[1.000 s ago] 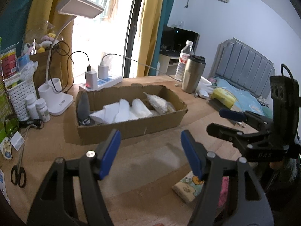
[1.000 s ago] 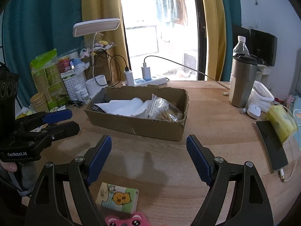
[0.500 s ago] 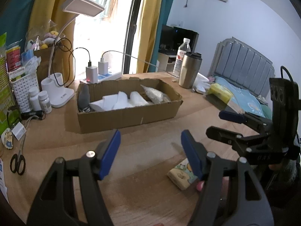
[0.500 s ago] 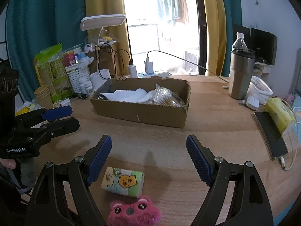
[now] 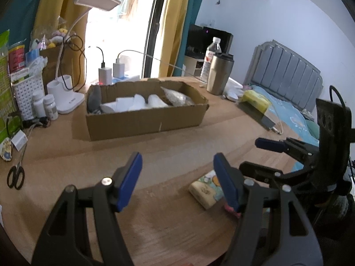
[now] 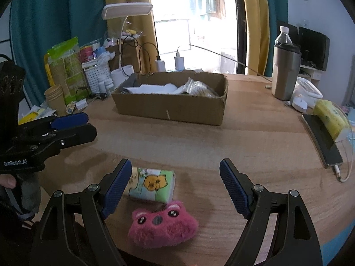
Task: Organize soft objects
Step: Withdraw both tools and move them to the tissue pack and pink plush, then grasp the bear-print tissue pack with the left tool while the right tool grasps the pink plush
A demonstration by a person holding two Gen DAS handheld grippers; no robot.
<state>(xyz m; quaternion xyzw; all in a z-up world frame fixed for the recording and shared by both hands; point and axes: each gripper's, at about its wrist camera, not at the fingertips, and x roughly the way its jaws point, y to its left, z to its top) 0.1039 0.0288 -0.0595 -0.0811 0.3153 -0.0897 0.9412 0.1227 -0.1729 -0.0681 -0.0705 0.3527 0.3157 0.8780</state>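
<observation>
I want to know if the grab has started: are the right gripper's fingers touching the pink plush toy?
Apart. The right wrist view shows the right gripper open, with bare table between each blue finger and the pink plush toy.

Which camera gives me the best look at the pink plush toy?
The right wrist view: the pink plush toy lies whole and face-up between that claw's fingers. The left wrist view shows only a pink sliver behind its finger.

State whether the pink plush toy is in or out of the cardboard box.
Out: the pink plush toy lies on the table, apart from the cardboard box.
</observation>
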